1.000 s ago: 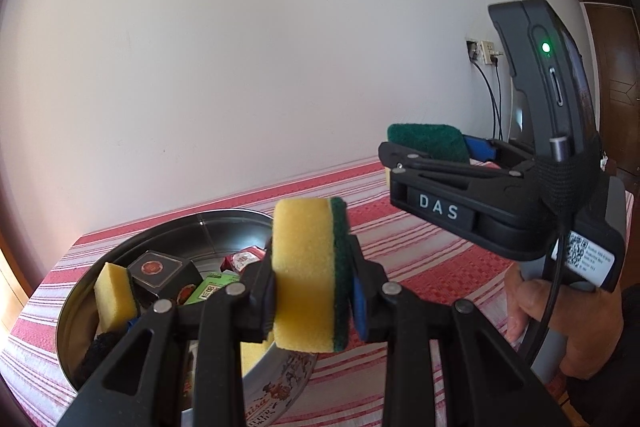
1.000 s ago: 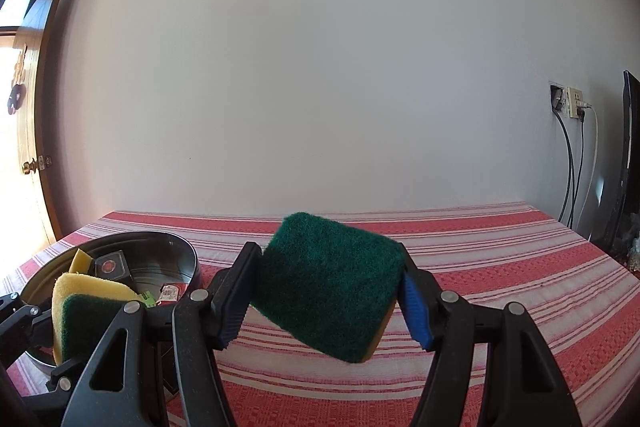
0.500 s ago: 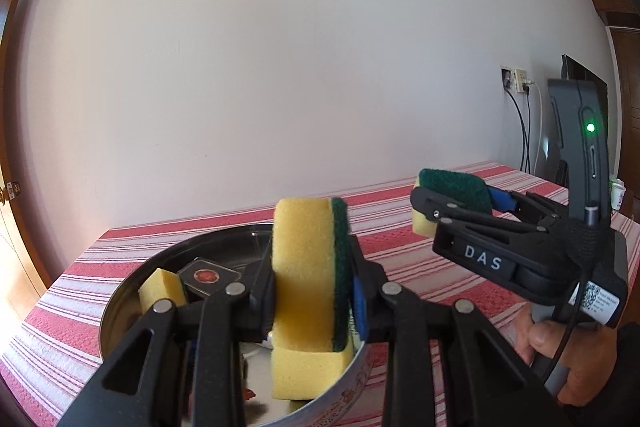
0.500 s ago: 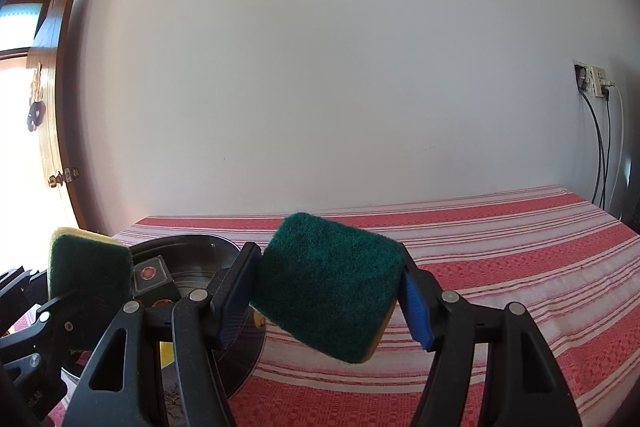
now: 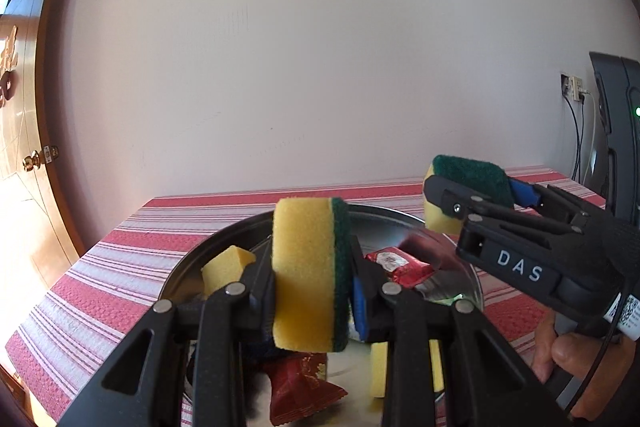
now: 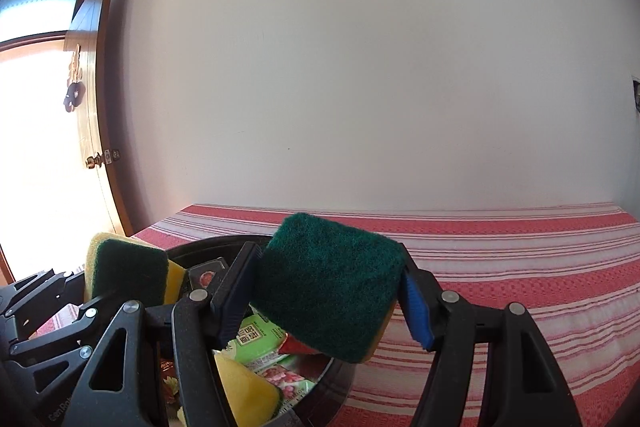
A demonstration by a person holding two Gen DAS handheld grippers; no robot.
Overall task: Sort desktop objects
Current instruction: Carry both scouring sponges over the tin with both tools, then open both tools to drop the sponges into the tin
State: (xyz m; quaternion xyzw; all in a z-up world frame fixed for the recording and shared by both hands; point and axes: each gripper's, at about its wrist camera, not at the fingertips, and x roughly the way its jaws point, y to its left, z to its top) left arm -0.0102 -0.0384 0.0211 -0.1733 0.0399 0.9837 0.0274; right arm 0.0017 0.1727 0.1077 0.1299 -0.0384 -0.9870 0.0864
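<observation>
— Sponges, where are they?
— One sponge point(image 5: 310, 275) stands upright, clamped narrow in the left gripper point(image 5: 314, 291) above the round metal tin point(image 5: 474, 279). The second sponge point(image 6: 328, 291), green side up, is squeezed in the right gripper point(image 6: 328, 297), over the tin's right rim.
— And inside the tin?
— Yellow sponges point(image 5: 226, 267) and red packets point(image 5: 400, 265)

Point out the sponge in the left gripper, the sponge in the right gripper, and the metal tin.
left sponge point(image 5: 304, 275), left wrist view, yellow foam face.
right sponge point(image 6: 328, 283), right wrist view, green scouring face.
metal tin point(image 5: 384, 215), left wrist view, far inner wall.
</observation>
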